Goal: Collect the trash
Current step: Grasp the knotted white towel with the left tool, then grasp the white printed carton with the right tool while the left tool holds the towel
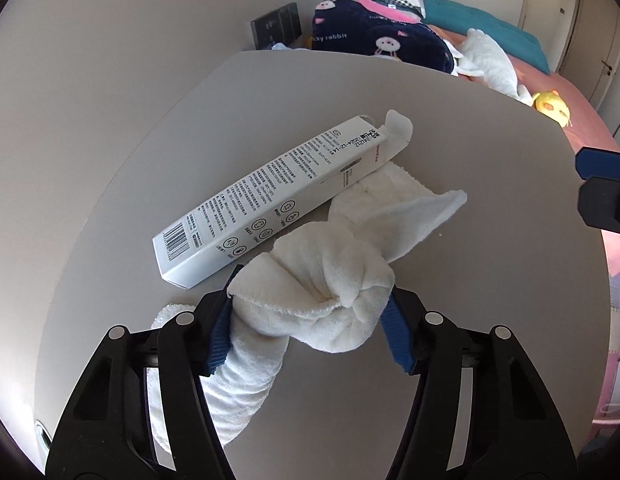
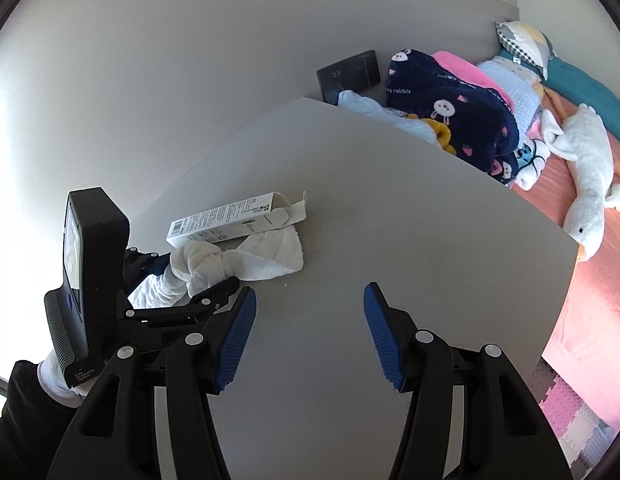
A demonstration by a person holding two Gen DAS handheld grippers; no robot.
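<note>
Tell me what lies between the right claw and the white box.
In the right wrist view, bare grey table, then the knotted white cloth against the white box. Right claw holds nothing.

On the table (image 1: 430, 360) — one knotted white cloth (image 1: 334, 280), one white carton (image 1: 270, 196) — plus two hand-held grippers.

My left gripper (image 1: 310, 300) has its fingers (image 1: 220, 334) pressed on both sides of the knotted cloth (image 1: 330, 280); my right gripper (image 2: 310, 336) stands open, empty.

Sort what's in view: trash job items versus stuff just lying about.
Job: knotted white cloth between the left gripper pads; empty white carton; right gripper, open.
Lying about: rabbit-print blanket, plush goose, pillow.
</note>
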